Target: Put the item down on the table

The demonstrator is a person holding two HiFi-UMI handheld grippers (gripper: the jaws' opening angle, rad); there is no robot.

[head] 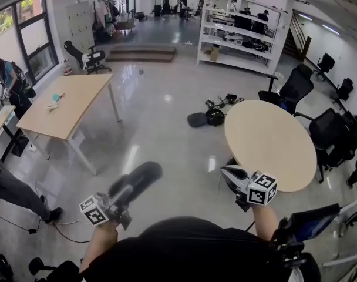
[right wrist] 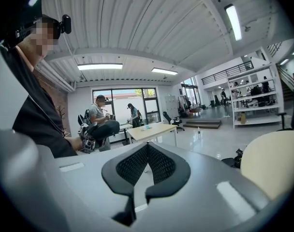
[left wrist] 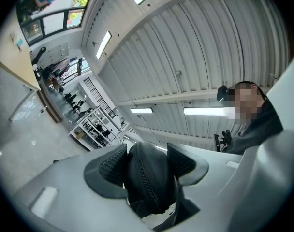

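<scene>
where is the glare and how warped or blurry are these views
Head view: strong fisheye bend, light glares off the glossy floor. Left gripper view: dark vignette at the corners, light strips blown out, the black zipped pouch close up yet fairly sharp. Right gripper view: same vignette, the round table soft at the frame's edge.

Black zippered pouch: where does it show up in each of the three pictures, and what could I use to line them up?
Head view: lower left, black pouch sticking out of the left gripper.
Left gripper view: bottom centre, clamped between the jaws.
Right gripper view: left of centre, small and dark.
Shared landmark: white shelving.
</scene>
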